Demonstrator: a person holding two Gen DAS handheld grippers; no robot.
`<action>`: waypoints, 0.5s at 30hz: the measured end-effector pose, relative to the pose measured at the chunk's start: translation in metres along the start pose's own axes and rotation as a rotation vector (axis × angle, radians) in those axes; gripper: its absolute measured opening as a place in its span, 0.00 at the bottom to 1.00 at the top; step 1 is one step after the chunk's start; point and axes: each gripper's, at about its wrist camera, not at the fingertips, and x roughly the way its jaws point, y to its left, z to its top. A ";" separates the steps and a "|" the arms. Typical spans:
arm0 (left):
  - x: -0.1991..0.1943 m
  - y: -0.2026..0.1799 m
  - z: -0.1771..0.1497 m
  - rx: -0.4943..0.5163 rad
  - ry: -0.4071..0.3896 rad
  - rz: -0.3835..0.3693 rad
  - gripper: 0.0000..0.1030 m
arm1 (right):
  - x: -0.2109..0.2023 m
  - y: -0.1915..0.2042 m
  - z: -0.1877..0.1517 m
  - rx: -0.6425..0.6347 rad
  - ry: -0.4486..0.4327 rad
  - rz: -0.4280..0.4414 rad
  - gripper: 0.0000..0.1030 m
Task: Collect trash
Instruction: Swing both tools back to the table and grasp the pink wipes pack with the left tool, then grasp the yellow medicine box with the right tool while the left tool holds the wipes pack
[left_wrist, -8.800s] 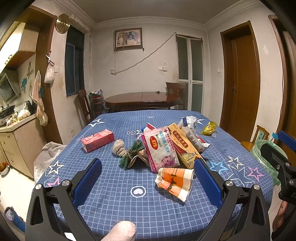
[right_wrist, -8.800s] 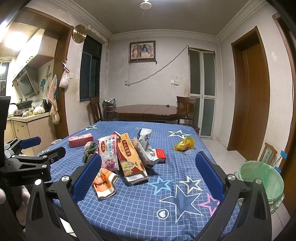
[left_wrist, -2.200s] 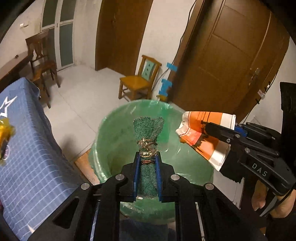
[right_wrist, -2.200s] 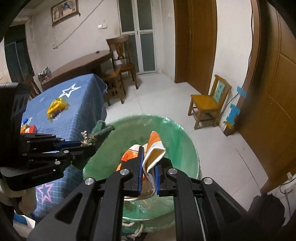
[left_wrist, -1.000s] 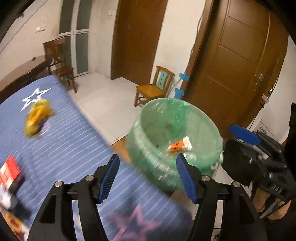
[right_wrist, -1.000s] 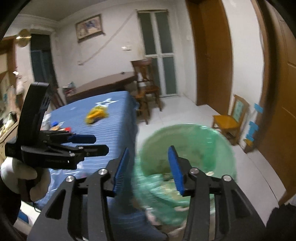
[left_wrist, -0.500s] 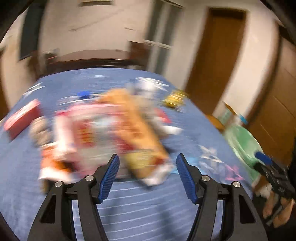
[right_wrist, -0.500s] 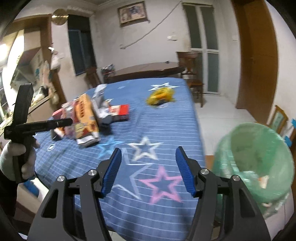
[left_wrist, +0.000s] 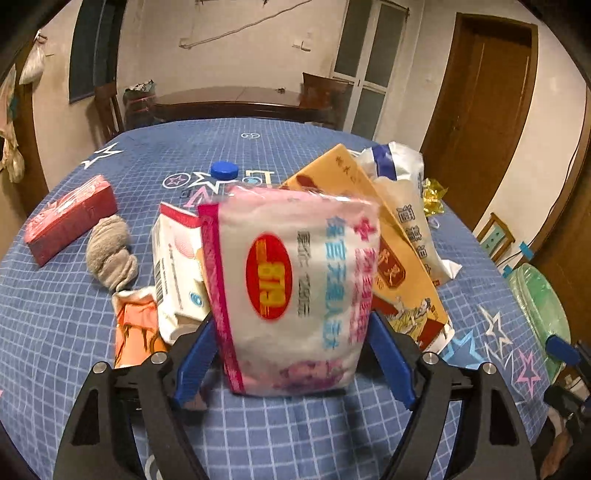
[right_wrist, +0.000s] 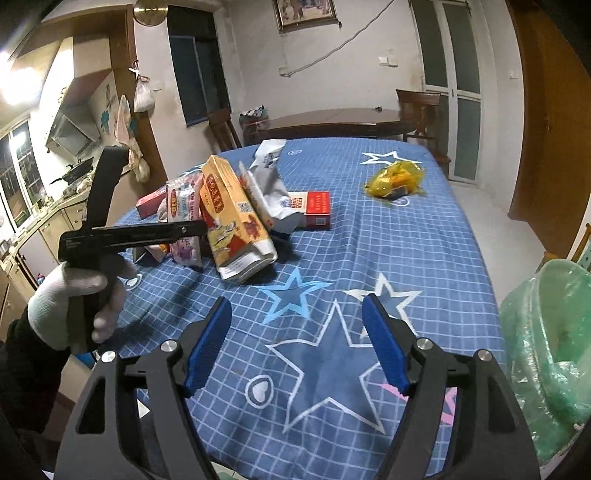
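My left gripper (left_wrist: 291, 365) is open with its blue fingers on either side of a pink and white packet (left_wrist: 295, 291) marked 879, which lies on the blue star tablecloth (left_wrist: 280, 435). The packet also shows in the right wrist view (right_wrist: 183, 218). Behind it lie an orange-yellow packet (left_wrist: 399, 266), a white bag with blue print (left_wrist: 402, 199), a white box (left_wrist: 177, 266) and an orange wrapper (left_wrist: 136, 325). My right gripper (right_wrist: 295, 343) is open and empty above the tablecloth (right_wrist: 332, 354). The green-lined bin (right_wrist: 546, 350) stands at the right.
A red box (left_wrist: 66, 218), a grey sock ball (left_wrist: 110, 254) and a blue bottle cap (left_wrist: 224, 170) lie on the left. A yellow wrapper (right_wrist: 395, 181) and a red and white box (right_wrist: 314, 206) lie farther back. A wooden table (right_wrist: 332, 123) and chairs stand behind.
Both grippers dropped their items into the bin, opened and swung back to the table. My left gripper has closed in around the pink packet; my right one has moved nearer the table.
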 end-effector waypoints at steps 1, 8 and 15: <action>0.003 0.001 0.002 -0.002 -0.002 -0.001 0.77 | 0.002 0.001 0.001 0.002 0.004 0.007 0.68; 0.003 0.011 0.005 -0.005 -0.010 -0.039 0.45 | 0.013 0.011 0.007 -0.005 0.016 0.050 0.68; -0.026 0.027 0.003 -0.031 -0.051 -0.083 0.35 | 0.028 0.024 0.016 -0.040 0.032 0.087 0.68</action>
